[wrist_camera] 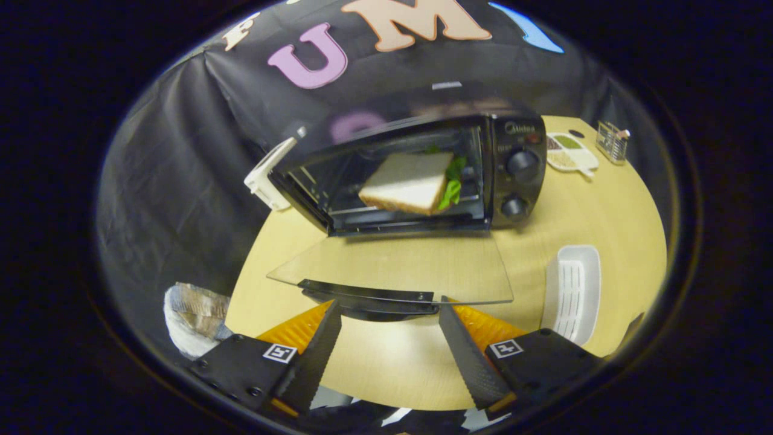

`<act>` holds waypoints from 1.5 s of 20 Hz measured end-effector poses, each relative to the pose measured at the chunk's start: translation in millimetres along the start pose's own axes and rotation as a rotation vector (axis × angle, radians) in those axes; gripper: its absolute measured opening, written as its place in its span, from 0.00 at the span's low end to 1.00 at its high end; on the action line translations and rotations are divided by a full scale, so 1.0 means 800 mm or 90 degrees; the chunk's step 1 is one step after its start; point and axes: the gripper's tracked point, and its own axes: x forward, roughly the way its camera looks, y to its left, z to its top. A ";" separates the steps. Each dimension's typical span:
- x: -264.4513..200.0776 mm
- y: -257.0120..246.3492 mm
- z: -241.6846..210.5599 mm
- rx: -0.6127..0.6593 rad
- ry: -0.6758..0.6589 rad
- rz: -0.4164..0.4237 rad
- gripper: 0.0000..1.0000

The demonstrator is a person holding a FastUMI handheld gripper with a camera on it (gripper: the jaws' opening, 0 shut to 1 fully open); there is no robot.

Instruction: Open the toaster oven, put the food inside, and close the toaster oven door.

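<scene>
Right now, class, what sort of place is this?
Probably a staged kitchen booth: a toaster oven holding a sandwich on a round wooden table, black cloth wall behind. The open gripper faces the door handle.

The counter (580, 217) is round and made of light wood. A black toaster oven (423, 175) sits on it near the back. Its glass door (398, 272) is folded down flat, just over the wood. To the right of the door lies a white tray (572, 293) with slots. Behind that, past the toaster oven, sit a small white dish (570, 152) with compartments and a little clear holder (612, 142).
</scene>
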 end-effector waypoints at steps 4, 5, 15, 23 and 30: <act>0.005 0.003 0.045 0.006 -0.038 0.003 0.99; 0.006 0.005 0.054 0.011 -0.038 0.010 0.99; -0.020 0.011 0.182 -0.034 -0.230 -0.003 0.99; -0.177 -0.075 0.320 -0.075 -0.477 -0.115 0.99; -0.334 -0.180 0.398 -0.111 -0.622 -0.220 0.99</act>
